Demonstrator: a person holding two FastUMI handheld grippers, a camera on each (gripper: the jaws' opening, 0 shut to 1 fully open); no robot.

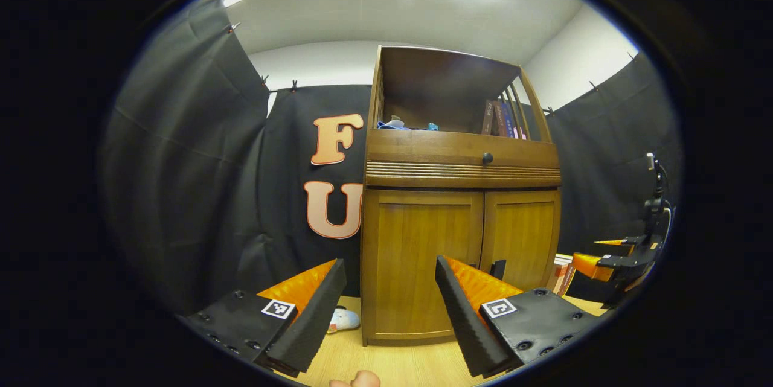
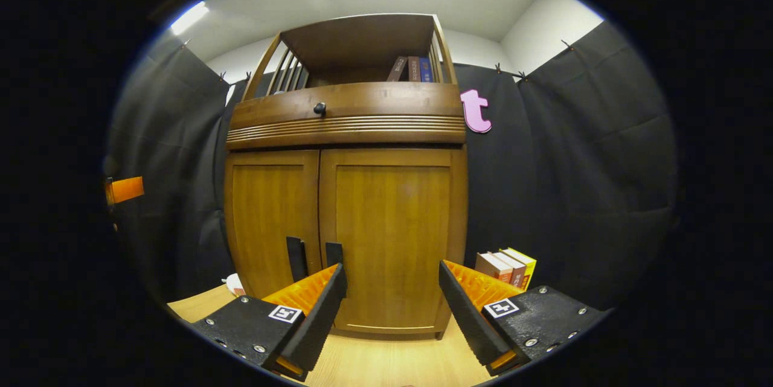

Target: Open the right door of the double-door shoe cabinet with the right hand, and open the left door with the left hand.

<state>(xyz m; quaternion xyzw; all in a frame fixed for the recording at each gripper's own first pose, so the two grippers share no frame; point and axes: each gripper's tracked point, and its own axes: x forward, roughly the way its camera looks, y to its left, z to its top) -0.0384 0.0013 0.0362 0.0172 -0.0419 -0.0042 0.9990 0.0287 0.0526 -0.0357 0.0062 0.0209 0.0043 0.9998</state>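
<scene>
The wooden shoe cabinet [image 1: 459, 157] [image 2: 347, 115] stands on the floor ahead, and both lower doors look shut. The left door [image 1: 423, 260] [image 2: 272, 218] and the right door [image 1: 522, 233] [image 2: 392, 224] meet at two dark vertical handles [image 2: 296, 257], [image 2: 334, 252]; one handle [image 1: 498, 269] peeks past my finger. My left gripper [image 1: 390, 263] is open in front of the left door, a short way off. My right gripper [image 2: 392, 266] is open facing the right door, its left finger near the handles. The right gripper [image 1: 628, 254] also appears at the far right of the left gripper view.
A drawer with a dark knob [image 1: 487, 158] [image 2: 319, 108] sits above the doors, under an open shelf holding books. More books [image 2: 507, 266] stand on the floor right of the cabinet. A white item [image 1: 344, 319] lies at its left foot. Black cloth walls surround.
</scene>
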